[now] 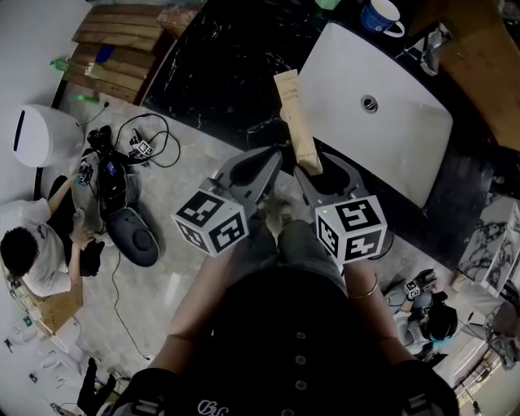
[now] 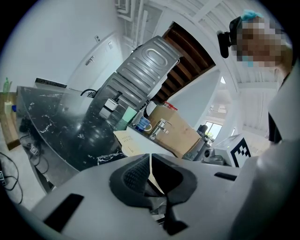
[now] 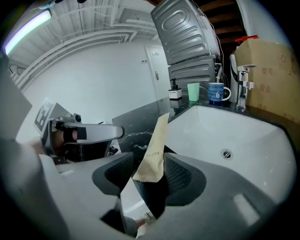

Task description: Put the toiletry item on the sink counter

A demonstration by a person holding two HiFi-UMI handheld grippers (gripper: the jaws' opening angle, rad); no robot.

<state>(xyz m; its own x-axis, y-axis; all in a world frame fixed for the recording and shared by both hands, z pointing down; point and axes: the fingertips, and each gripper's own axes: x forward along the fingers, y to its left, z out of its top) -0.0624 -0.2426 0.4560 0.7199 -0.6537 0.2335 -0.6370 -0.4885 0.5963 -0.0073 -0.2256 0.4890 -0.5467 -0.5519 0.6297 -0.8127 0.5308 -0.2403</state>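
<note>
The toiletry item is a flat beige tube point(image 1: 296, 120), standing up between the jaws of my right gripper point(image 1: 312, 166). In the right gripper view the tube point(image 3: 155, 145) leans against the right pad point(image 3: 180, 174), and a gap shows between it and the left pad point(image 3: 117, 173), so this gripper point(image 3: 149, 163) is open. It is held over the near edge of the black marble counter point(image 1: 219, 73), beside the white sink point(image 1: 406, 138). My left gripper point(image 1: 270, 161) sits just left of the tube. Its jaws point(image 2: 150, 161) are shut with nothing held.
A blue mug point(image 1: 382, 16), a green cup point(image 3: 193, 91), a soap bottle point(image 3: 175, 93) and a faucet point(image 3: 241, 79) stand at the counter's back. A cardboard box point(image 3: 269, 70) is right of the faucet. Below, people point(image 1: 32, 252), cables and gear point(image 1: 122, 203) occupy the floor.
</note>
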